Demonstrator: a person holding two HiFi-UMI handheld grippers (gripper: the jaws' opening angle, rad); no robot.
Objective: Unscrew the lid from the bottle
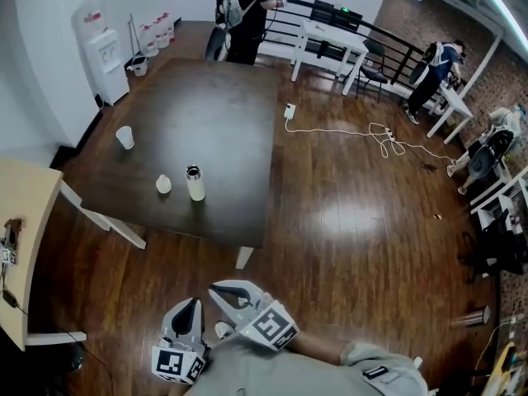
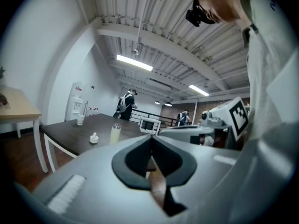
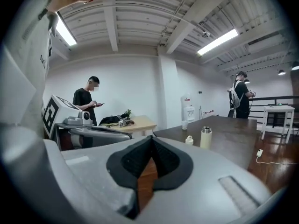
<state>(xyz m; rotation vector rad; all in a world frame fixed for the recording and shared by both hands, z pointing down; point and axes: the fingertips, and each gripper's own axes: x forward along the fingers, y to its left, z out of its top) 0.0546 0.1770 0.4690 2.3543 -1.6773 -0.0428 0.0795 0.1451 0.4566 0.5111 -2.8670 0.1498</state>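
Observation:
A cream bottle (image 1: 195, 183) with a metal-rimmed mouth stands upright near the front of the dark table (image 1: 223, 114). Its small white lid (image 1: 163, 185) sits on the table just left of it, apart from the bottle. Both grippers hang low by my body, well short of the table. My left gripper (image 1: 195, 304) is shut and holds nothing. My right gripper (image 1: 216, 289) is shut and empty too. In the left gripper view its jaws (image 2: 150, 139) meet, with the bottle (image 2: 115, 134) and lid (image 2: 94, 137) far off. The right gripper (image 3: 152, 141) sees the bottle (image 3: 205, 137) and lid (image 3: 189, 140).
A paper cup (image 1: 124, 137) stands farther back on the table's left. A water dispenser (image 1: 106, 52) is by the wall, a light wooden table (image 1: 21, 221) at my left. A person (image 1: 243, 15) stands beyond the table's far end. A white cable (image 1: 371, 134) lies on the floor.

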